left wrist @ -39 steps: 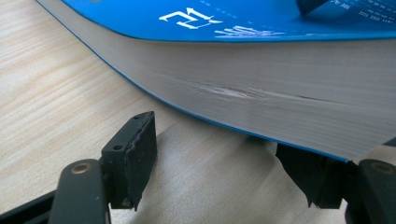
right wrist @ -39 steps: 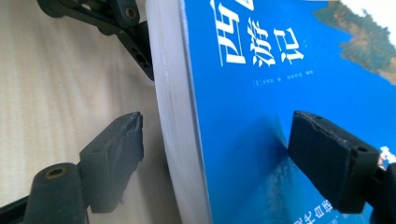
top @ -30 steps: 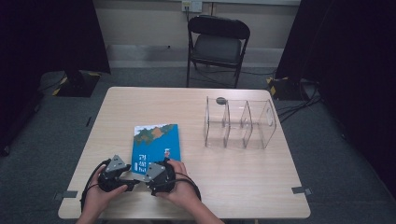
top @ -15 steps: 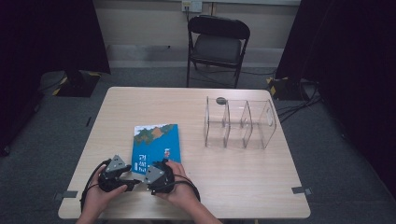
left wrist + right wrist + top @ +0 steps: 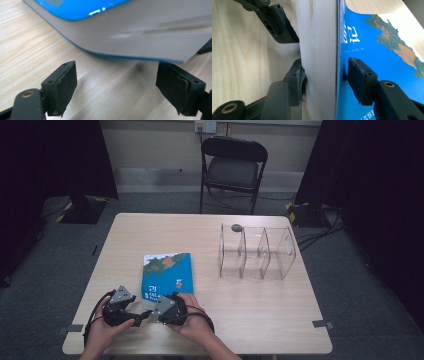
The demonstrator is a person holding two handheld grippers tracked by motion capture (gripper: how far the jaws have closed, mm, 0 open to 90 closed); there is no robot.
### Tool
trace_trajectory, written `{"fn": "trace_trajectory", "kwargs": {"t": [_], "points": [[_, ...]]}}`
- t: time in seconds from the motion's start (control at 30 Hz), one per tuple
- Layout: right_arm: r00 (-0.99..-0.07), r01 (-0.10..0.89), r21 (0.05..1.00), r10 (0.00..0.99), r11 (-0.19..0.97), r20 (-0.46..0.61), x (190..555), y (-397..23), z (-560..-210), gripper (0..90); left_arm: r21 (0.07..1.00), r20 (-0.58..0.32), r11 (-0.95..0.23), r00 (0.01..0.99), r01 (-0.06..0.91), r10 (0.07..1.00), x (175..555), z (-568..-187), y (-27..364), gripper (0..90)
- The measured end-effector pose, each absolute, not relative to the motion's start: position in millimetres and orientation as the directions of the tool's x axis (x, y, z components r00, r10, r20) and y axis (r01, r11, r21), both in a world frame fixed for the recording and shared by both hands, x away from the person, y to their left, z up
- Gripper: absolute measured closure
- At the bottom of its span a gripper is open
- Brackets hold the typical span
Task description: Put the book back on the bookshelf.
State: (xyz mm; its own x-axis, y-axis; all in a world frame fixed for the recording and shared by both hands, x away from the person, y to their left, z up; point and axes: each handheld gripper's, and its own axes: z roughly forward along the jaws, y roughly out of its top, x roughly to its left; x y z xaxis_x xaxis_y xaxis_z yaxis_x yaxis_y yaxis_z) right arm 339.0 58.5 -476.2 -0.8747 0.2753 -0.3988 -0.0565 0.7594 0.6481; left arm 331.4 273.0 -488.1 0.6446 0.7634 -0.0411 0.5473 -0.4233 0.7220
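One blue paperback book (image 5: 167, 275) with a map-like picture of green and brown land on its glossy cover lies on the pale wood-grain tabletop (image 5: 150, 235), toward the near left, at about seven o'clock from the tabletop's middle. Its near edge is raised off the wood, and its smooth grey-white block of pages faces me.

My right gripper (image 5: 325, 75) has that near edge between its two black jaws: one rough rubber pad (image 5: 299, 80) presses the page block from below, the other sits on the blue cover; they have just been closing onto the book. My left gripper (image 5: 116, 85), at nine o'clock of the right one, stands about half open with nothing between its jaws; they have just been opening, and the book's corner hangs just ahead of them over bare wood.

At two o'clock from the book, well apart, stands one clear plastic rack (image 5: 257, 252) with three compartments. Beyond the tabletop, at twelve o'clock, stands one black folding chair (image 5: 232, 167).
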Motion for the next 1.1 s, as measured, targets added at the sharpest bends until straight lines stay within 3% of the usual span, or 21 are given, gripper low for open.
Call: {"fn": "trace_trajectory", "kwargs": {"t": [1.1], "points": [[-0.905,0.002,0.616,0.264,0.788,-0.334,349.5,45.6,-435.9,58.2,0.693,0.083,-0.543,0.696,0.474,0.713,329.7,-493.5,284.3,16.0]]}}
